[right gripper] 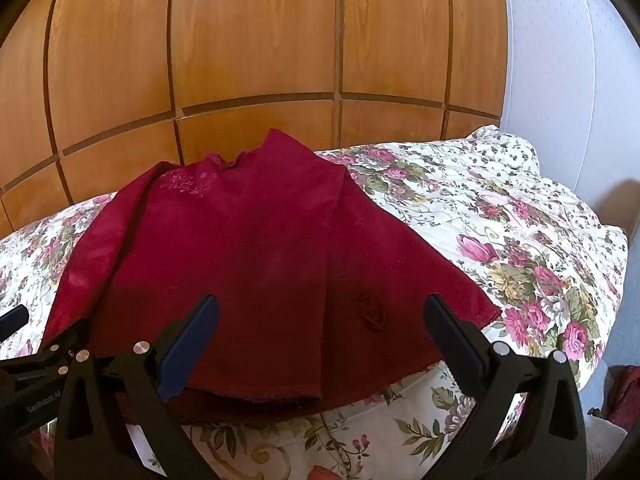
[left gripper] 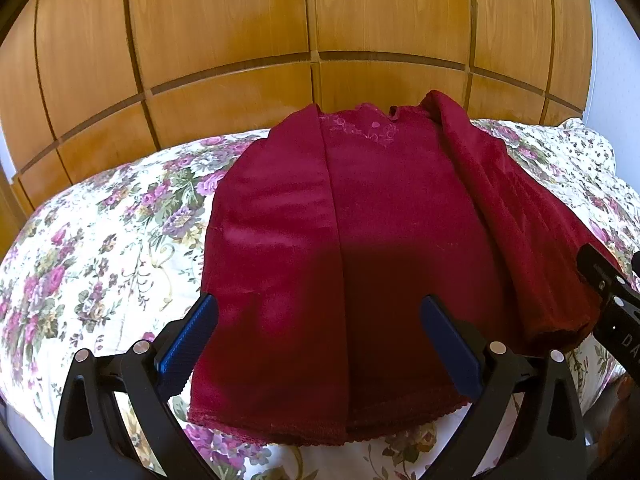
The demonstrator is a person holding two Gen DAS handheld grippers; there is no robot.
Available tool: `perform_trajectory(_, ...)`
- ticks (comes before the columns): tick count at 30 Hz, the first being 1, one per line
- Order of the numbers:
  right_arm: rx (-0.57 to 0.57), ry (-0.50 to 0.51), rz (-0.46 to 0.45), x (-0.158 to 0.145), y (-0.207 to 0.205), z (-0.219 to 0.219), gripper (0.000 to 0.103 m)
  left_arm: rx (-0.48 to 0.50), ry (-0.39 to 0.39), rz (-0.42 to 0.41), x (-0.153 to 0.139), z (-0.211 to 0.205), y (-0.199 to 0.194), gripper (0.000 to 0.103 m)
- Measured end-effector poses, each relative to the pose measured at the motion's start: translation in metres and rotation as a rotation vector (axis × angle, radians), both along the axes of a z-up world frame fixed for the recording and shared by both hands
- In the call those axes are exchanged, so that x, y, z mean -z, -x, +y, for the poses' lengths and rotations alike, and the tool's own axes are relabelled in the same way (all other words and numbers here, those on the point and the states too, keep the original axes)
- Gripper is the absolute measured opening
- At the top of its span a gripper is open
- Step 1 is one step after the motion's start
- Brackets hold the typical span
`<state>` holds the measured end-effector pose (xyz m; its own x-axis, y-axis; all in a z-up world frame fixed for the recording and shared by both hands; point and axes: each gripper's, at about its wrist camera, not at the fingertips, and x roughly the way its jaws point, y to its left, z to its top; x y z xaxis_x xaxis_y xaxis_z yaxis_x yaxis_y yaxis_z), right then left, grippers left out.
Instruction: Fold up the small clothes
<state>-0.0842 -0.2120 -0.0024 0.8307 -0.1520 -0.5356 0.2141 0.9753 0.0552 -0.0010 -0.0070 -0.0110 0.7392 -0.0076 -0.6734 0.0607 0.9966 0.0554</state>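
Observation:
A dark red garment (left gripper: 360, 248) with pink embroidery near its neckline lies on the floral bedspread (left gripper: 100, 240). Its left side panel is folded inward over the middle. The right side is bunched in loose folds (left gripper: 520, 220). My left gripper (left gripper: 320, 312) is open above the hem end, blue pads (left gripper: 188, 344) wide apart, holding nothing. In the right wrist view the same garment (right gripper: 260, 260) spreads ahead, and my right gripper (right gripper: 320, 312) hovers open over its near edge. The right gripper's body (left gripper: 612, 304) shows at the left view's right edge.
A wooden panelled wardrobe (left gripper: 280, 32) stands right behind the bed. A white wall (right gripper: 560, 60) is to the right. The bed edge drops off at the right (right gripper: 612, 280), with some dark red cloth (right gripper: 624, 392) low beside it. The left gripper's body (right gripper: 24, 356) shows at lower left.

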Motion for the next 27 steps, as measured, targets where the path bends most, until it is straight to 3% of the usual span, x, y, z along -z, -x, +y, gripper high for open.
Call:
perform_trajectory(10,0.000,-0.006,0.002,0.001,0.000,-0.002,0.101,0.020,0.013,0.044,0.007,0.001,-0.004,0.100)
perform_trajectory(16,0.042,-0.030,-0.011,0.000,0.000,-0.018,0.101,0.062,0.120,0.167,0.022,0.013,-0.019,0.100)
perform_trajectory(19,-0.015,-0.107,-0.041,0.000,-0.006,-0.042,0.101,0.020,0.160,0.159,0.024,0.028,-0.023,0.100)
perform_trajectory(23,0.064,-0.196,0.073,0.014,-0.020,-0.083,0.101,-0.027,0.182,0.125,0.022,0.048,-0.029,0.100)
perform_trajectory(27,0.147,-0.277,0.178,0.026,-0.034,-0.134,0.101,-0.038,0.227,0.188,0.031,0.062,-0.040,0.100)
